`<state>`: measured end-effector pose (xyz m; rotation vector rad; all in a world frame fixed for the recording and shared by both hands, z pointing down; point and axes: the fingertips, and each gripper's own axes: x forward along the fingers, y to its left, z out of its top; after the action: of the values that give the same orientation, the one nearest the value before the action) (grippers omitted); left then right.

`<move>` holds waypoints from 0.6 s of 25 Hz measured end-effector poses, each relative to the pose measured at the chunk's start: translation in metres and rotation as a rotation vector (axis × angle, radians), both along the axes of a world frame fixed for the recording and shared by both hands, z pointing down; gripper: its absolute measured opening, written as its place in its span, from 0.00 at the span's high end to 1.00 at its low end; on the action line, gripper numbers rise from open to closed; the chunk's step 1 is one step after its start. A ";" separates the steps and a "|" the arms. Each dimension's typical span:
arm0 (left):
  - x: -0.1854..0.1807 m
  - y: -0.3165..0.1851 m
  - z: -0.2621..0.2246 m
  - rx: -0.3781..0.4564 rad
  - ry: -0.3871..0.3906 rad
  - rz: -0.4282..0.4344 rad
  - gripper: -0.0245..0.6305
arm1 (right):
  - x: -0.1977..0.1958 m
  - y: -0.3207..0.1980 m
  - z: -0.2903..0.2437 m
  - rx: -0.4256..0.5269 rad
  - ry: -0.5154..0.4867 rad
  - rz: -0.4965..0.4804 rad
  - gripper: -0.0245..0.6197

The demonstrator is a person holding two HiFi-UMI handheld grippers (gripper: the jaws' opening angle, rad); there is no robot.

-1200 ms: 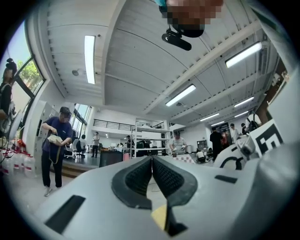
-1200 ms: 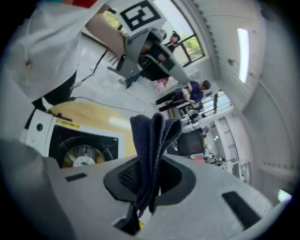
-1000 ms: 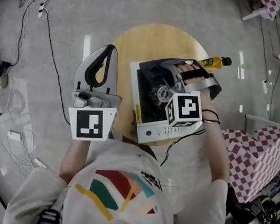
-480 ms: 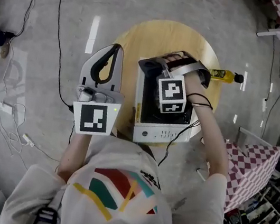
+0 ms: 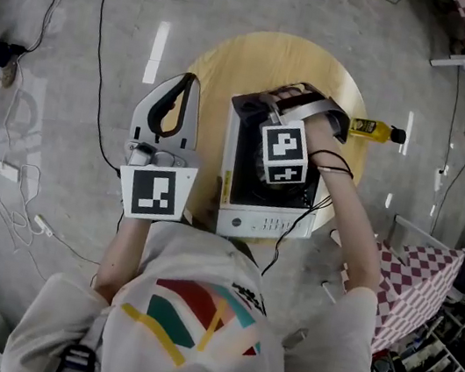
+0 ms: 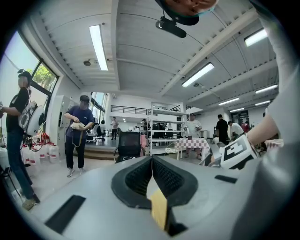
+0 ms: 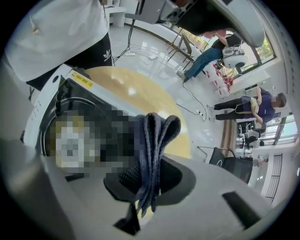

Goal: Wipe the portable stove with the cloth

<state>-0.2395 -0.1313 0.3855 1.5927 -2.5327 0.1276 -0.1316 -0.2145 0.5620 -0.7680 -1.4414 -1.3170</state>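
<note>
The portable stove (image 5: 261, 223), white with a black top, sits on the round wooden table (image 5: 236, 65). My right gripper (image 5: 292, 111) hangs over the stove's far half, shut on a dark grey cloth (image 5: 255, 110) that rests near the far left corner. In the right gripper view the folded cloth (image 7: 157, 136) sticks out of that gripper (image 7: 150, 173), with the stove (image 7: 47, 108) just beyond. My left gripper (image 5: 188, 84) is held beside the table's left edge, away from the stove. In its own view the left gripper (image 6: 151, 161) points up at the ceiling, shut and holding nothing.
A yellow bottle (image 5: 376, 129) lies at the table's right edge. Cables (image 5: 98, 41) trail over the floor on the left, and a checkered-cloth table (image 5: 421, 276) stands to the right. Several people (image 6: 77, 136) stand around the room.
My right gripper has slid the cloth leftward across the stove top, from its right front part toward the middle and far side. The left gripper has stayed put.
</note>
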 end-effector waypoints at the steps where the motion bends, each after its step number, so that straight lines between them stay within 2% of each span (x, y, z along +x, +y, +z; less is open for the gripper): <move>1: 0.001 -0.002 0.001 -0.002 -0.001 0.003 0.95 | 0.002 -0.002 0.001 0.000 0.002 0.003 0.91; 15: 0.020 -0.024 0.006 -0.030 -0.008 0.052 0.95 | 0.051 -0.062 0.004 0.056 0.053 0.099 0.91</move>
<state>-0.2190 -0.1555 0.3913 1.6503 -2.4841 0.1779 -0.0801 -0.2763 0.5658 -0.6816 -1.3780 -1.2475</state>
